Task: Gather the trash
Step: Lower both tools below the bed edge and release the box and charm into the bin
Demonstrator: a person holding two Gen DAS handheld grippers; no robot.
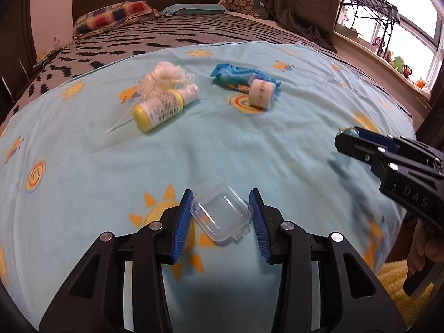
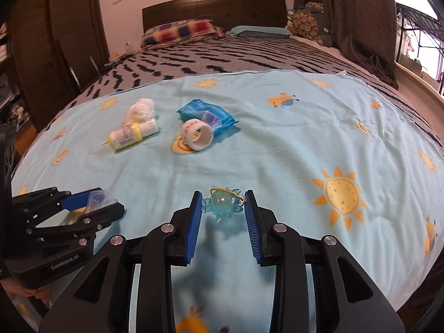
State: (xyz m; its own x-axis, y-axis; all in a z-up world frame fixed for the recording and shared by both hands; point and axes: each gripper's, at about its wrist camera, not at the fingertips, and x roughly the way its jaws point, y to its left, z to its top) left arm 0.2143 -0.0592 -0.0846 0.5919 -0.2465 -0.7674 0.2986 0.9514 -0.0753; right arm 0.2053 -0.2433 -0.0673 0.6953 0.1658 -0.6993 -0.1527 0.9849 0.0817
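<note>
Both hands are loaded: the left gripper [image 1: 222, 216] is clamped on a clear plastic box [image 1: 222, 216], the right gripper [image 2: 223, 205] on a blue turtle charm [image 2: 222, 204], both lifted above the sun-print sheet [image 2: 291, 152]. Much is left, I'd say: yellow bottle [image 1: 159, 109], white mesh puff [image 1: 163, 76], tape roll [image 1: 260, 94], blue wrapper [image 1: 236, 76] (no bin in sight).

This is a home bedroom, shown by a wide bed [image 2: 249, 58] with a dark wooden headboard [image 2: 213, 9], 2 pillows, a plaid one [image 2: 180, 32] and a teal one [image 2: 260, 31], a child's sun-print sheet [image 2: 305, 144], dark curtains [image 2: 344, 14] and a window ledge lined with toys [image 1: 399, 63].
</note>
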